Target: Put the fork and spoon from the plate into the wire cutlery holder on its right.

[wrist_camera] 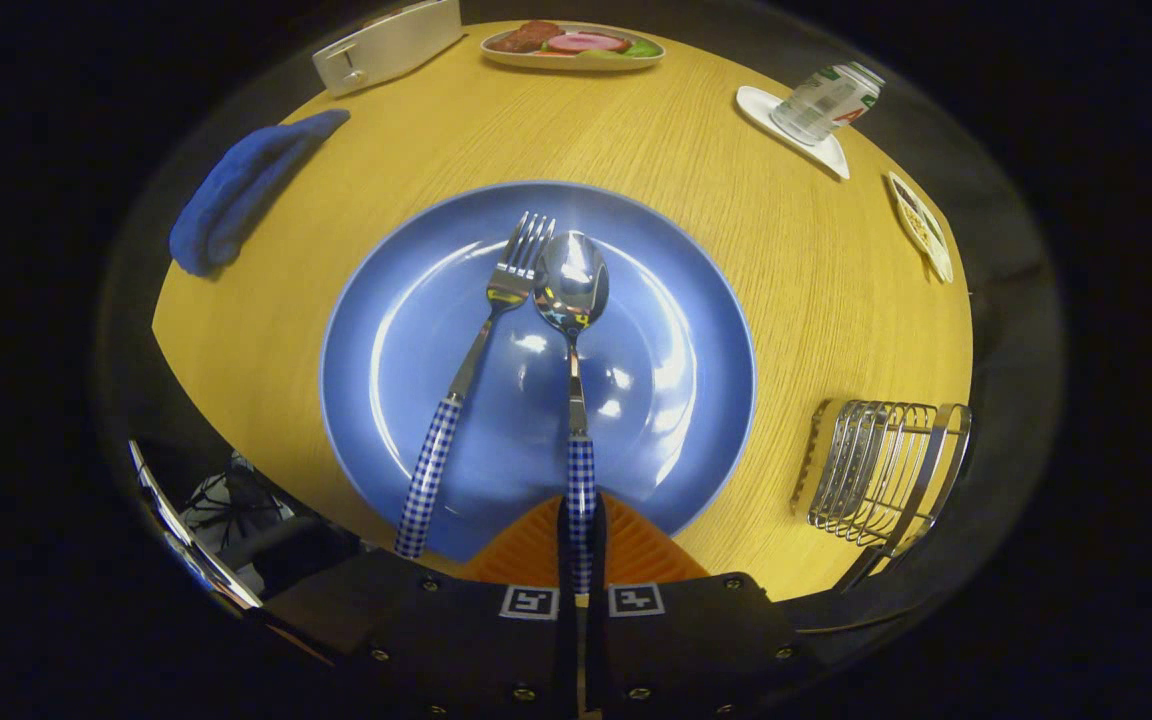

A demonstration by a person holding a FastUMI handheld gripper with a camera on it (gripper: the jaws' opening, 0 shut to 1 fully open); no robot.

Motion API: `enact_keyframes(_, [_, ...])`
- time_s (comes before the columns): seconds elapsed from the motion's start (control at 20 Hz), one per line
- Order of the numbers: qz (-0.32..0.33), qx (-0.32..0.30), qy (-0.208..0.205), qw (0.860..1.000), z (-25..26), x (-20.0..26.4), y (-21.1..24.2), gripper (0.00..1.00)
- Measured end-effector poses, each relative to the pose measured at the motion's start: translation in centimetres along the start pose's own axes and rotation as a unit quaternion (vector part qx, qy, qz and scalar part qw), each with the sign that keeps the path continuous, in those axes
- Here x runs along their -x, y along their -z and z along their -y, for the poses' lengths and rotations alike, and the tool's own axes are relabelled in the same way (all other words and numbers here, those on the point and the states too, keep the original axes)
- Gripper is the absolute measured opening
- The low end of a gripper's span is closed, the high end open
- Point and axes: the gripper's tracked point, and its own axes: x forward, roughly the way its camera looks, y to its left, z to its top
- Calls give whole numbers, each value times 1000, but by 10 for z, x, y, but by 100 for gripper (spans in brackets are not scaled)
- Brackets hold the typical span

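1. Orange ribbed fingers (536,550) of the hand-held gripper (581,545) are drawn nearly together, and the blue-and-white checked handle of the steel spoon (572,330) runs straight into the narrow slit between them; both pads appear to press on it, so I judge the spoon gripped at its handle end.
2. Spoon bowl lies ahead of the fingers near the middle of the round blue plate (376,330), apparently still resting on it. Holding by the far handle end keeps the fingers off the plate's rim.
3. Steel fork with a matching checked handle (471,370) lies just left of the spoon, its tines close beside the spoon bowl and its handle splayed away toward the plate's near-left rim, leaving room to take it separately.
4. Wire cutlery holder of bright metal rods (881,475) stands on the yellow wooden table (716,200) to the right of the plate, well apart from the fingers, and looks empty.
5. Judged progress: neither piece is delivered yet. Carrying the spoon over will likely call for tipping it so it drops into the holder's open top.
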Motion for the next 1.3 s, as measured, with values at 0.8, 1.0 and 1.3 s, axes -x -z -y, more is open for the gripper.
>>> enact_keyframes(0.8, [-37, 58, 57, 996, 136, 105, 70, 4])
enact_keyframes(1.0, [-94, 73, 60, 991, 177, 121, 102, 4])
enact_keyframes(1.3, [-179, 116, 71, 975, 215, 128, 120, 4])
